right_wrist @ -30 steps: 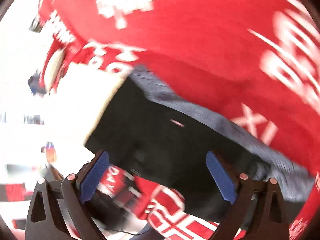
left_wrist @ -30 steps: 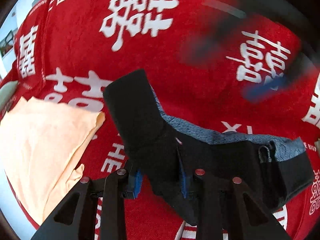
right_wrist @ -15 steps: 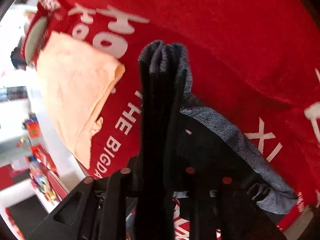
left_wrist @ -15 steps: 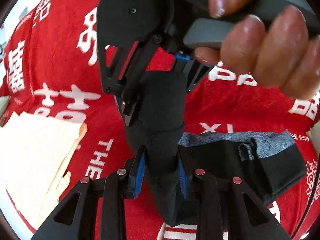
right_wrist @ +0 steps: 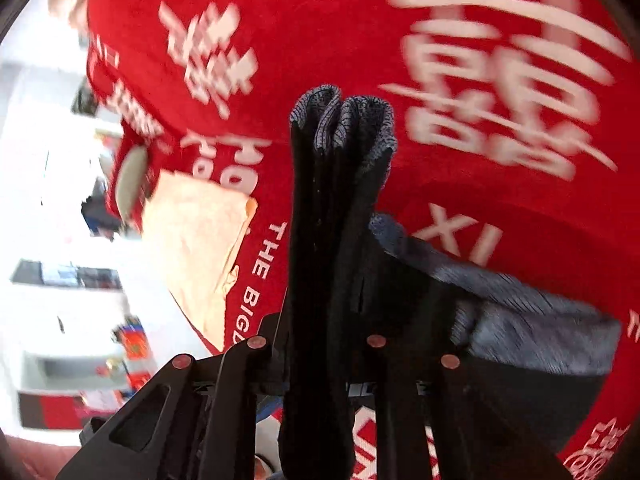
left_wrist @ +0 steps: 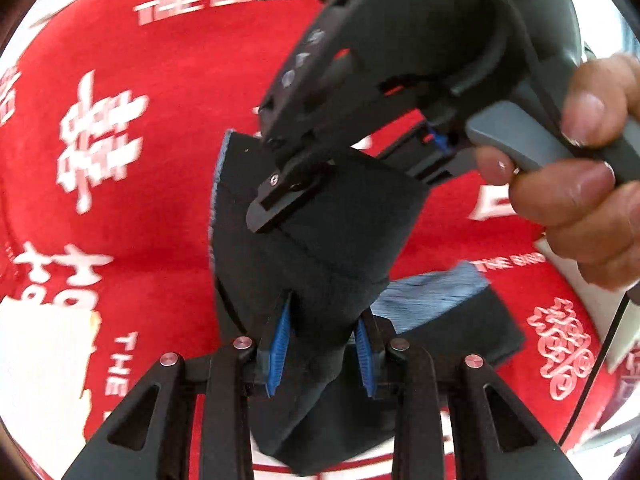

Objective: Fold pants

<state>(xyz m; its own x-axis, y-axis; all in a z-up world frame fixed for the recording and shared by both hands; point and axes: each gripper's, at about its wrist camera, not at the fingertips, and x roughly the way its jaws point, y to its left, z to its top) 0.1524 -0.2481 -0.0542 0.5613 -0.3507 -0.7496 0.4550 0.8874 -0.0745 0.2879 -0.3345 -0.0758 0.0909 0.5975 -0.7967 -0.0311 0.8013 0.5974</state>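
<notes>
Left wrist view: our left gripper (left_wrist: 322, 346) clamps a thick fold of the black pants (left_wrist: 320, 240) above the red cloth (left_wrist: 160, 168). Only here do we see our right hand (left_wrist: 580, 184) on its handle, its gripper biting the pants' upper edge. The right wrist view shows our right gripper (right_wrist: 316, 344) clenched on bunched layers, seemingly four, and an orange towel (right_wrist: 200, 240).
</notes>
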